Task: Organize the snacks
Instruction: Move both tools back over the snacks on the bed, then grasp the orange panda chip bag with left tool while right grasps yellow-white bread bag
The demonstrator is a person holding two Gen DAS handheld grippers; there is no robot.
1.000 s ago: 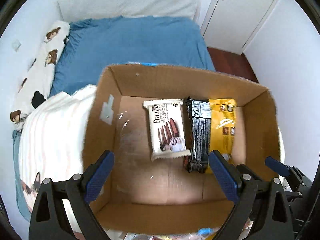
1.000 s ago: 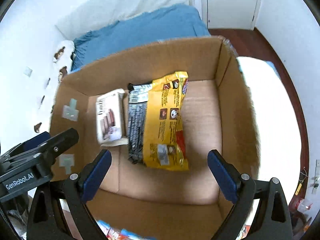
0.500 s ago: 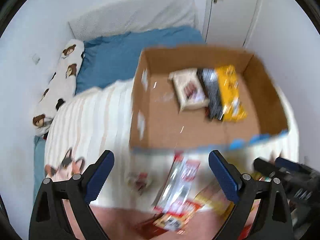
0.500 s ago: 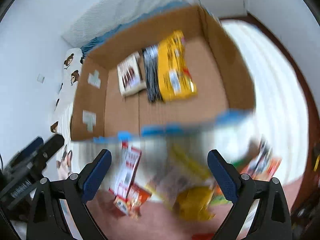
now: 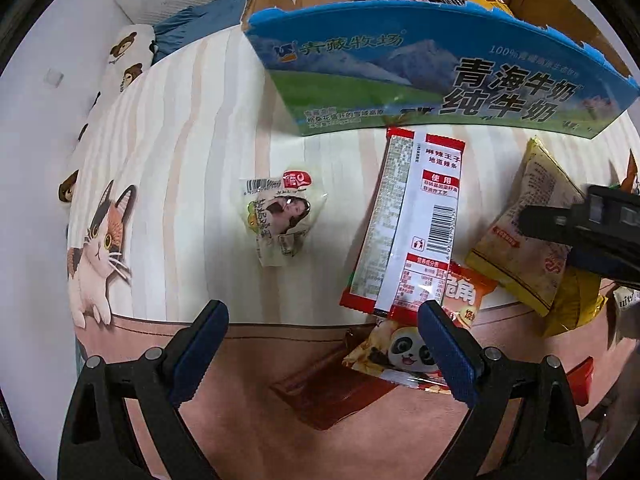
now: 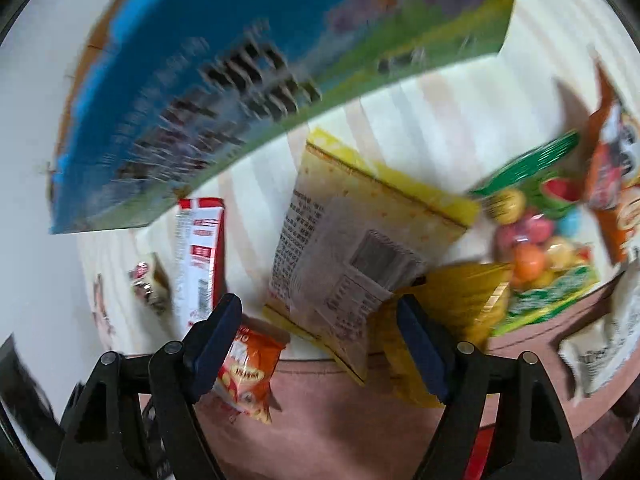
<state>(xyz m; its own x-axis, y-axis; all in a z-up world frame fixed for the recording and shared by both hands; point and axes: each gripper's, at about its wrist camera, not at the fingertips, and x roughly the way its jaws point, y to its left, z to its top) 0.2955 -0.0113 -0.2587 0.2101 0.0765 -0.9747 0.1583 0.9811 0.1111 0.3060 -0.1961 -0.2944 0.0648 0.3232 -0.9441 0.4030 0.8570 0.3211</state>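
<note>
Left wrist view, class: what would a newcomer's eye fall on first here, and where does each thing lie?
First the milk carton box with its blue and green printed wall, filling the top. Below it, in the middle, a long red and white snack packet lies back side up on the striped bedcover. At the left edge, a printed cartoon cat stares out.

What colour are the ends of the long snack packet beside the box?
Red, on the long white snack packet; left wrist view.

A bedroom: cat-print bedspread point(image 5: 168, 168), bear-print pillow point(image 5: 128, 60).
</note>
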